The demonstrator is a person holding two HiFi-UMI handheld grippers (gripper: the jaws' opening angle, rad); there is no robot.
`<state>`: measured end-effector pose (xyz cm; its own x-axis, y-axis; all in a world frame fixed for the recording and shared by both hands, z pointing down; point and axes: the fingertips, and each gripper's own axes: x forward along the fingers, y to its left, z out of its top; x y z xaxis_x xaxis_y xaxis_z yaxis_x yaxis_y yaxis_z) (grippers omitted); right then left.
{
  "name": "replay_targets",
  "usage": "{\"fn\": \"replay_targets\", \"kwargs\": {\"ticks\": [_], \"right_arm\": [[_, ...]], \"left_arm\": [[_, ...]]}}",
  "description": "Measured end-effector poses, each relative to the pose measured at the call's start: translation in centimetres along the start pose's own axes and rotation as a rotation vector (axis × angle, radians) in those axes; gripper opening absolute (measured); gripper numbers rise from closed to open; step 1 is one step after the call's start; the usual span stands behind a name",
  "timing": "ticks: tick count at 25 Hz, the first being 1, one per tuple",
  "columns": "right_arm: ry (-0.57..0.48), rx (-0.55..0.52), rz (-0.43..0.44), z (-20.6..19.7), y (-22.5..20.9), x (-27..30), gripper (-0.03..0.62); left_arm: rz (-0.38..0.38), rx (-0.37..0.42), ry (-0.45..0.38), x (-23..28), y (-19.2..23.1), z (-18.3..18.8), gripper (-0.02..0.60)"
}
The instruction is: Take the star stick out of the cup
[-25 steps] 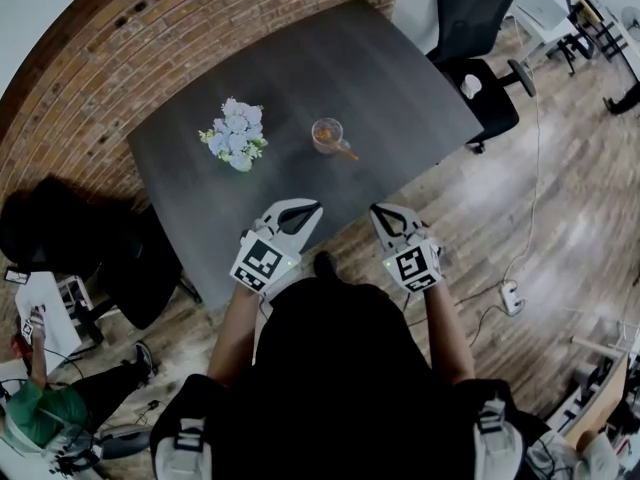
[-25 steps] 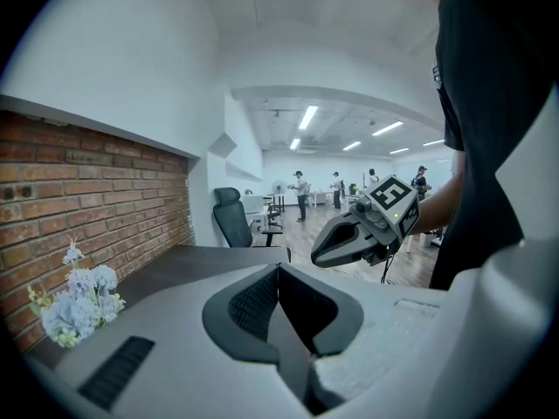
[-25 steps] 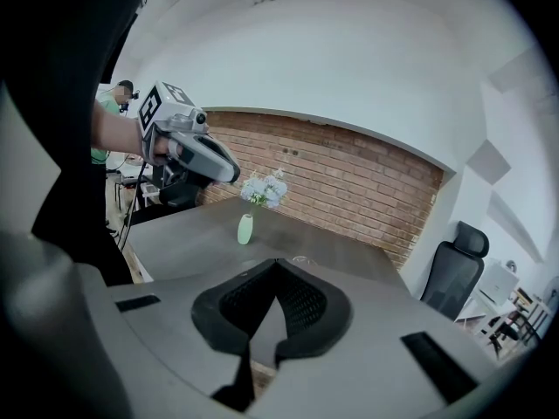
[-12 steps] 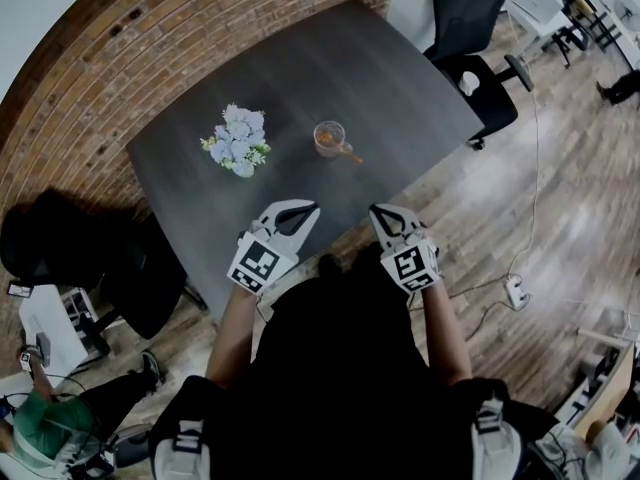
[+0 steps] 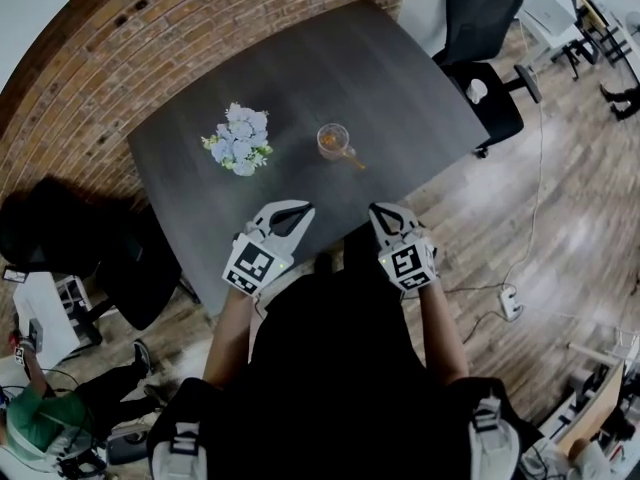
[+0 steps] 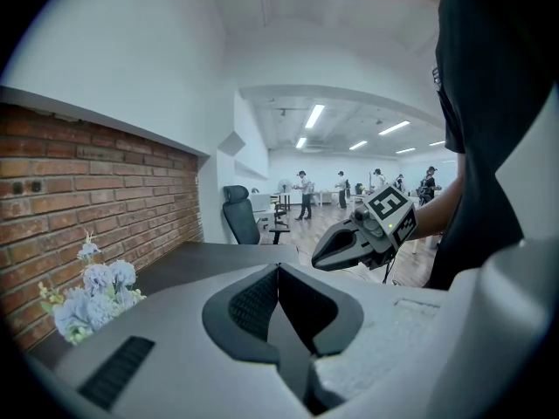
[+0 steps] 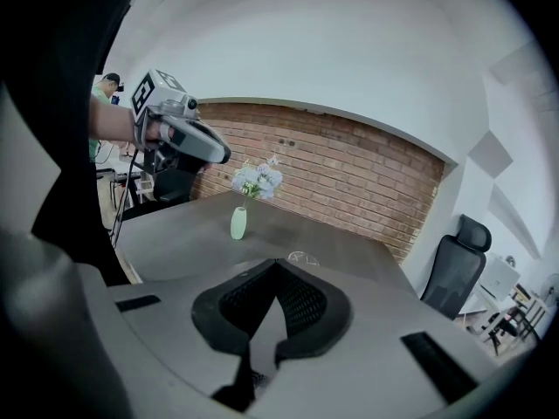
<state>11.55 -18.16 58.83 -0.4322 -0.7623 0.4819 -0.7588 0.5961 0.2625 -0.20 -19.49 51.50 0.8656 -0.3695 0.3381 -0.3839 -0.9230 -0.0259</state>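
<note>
Little has moved in the last second: the left gripper (image 5: pixel 300 210) has drifted slightly toward the person, and the right gripper (image 5: pixel 380 211) stays put at the near edge of the table (image 5: pixel 400 98). Both have their jaws pressed together on nothing. The star stick (image 5: pixel 351 155) still leans in the cup (image 5: pixel 330 138), well beyond them, near the flower vase (image 5: pixel 238 140).

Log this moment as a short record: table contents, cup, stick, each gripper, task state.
table: dark tabletop
on table: vase of flowers; clear cup to its right in the head view, apart from it
star stick: orange stick in the cup, leaning out over the rim
left gripper: jaws together, empty, at the near table edge
right gripper: jaws together, empty, at the near edge, short of the cup
task state: stick not yet gripped
</note>
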Motion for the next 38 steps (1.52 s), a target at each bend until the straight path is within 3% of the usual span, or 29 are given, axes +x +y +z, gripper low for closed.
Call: {"fn": "replay_targets", "kwargs": {"ticks": [6, 11, 17, 38], "right_arm": [[0.017, -0.016, -0.010, 0.3, -2.0, 1.8, 0.008], [0.042, -0.021, 0.008, -0.4, -2.6, 3.3, 0.036], [0.085, -0.098, 0.029, -1.6, -3.5, 5.4, 0.037], [0.183, -0.125, 0.072, -5.1, -4.8, 12.3, 0.052]], "left_arm": [[0.027, 0.018, 0.031, 0.6, 1.3, 0.6, 0.003], [0.063, -0.008, 0.031, 0.8, 2.8, 0.6, 0.003], [0.091, -0.031, 0.052, 1.0, 3.5, 0.2, 0.003], [0.150, -0.088, 0.082, 0.4, 5.6, -1.0, 0.003]]}}
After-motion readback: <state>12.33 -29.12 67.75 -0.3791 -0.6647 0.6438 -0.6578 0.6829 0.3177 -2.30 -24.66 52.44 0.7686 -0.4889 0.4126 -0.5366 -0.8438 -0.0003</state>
